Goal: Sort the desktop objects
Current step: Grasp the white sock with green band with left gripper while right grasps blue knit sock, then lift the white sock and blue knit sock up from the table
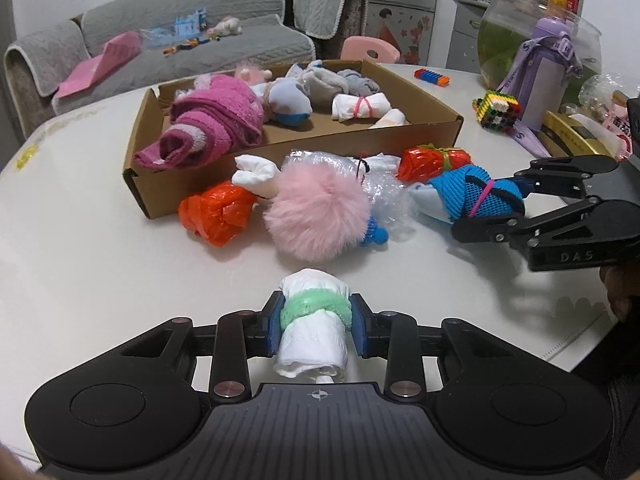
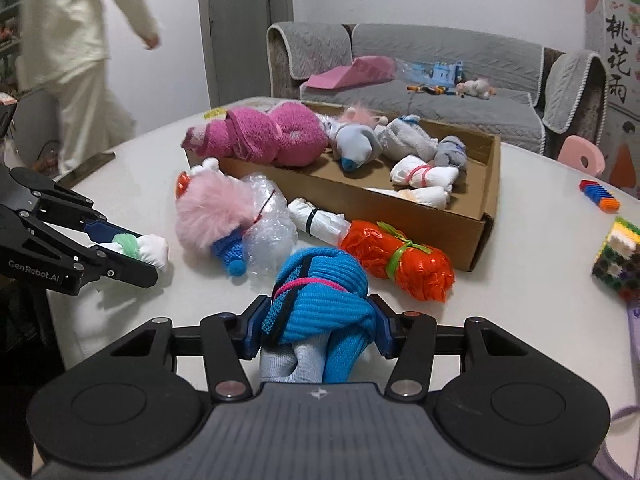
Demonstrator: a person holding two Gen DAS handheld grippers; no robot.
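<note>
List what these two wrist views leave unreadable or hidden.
- Left wrist view: the near end of the white bundle in the left tongs is hidden by the tool body.
- Right wrist view: the underside of the blue bundle in the right tongs is hidden likewise.
- Right wrist view: the person is blurred and cut off by the top edge.

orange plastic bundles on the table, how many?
2. One orange bundle lies by the near left corner of the cardboard box; the other orange bundle, tied with green, sits in front of the box's right end. More may hide behind the pile.
</note>
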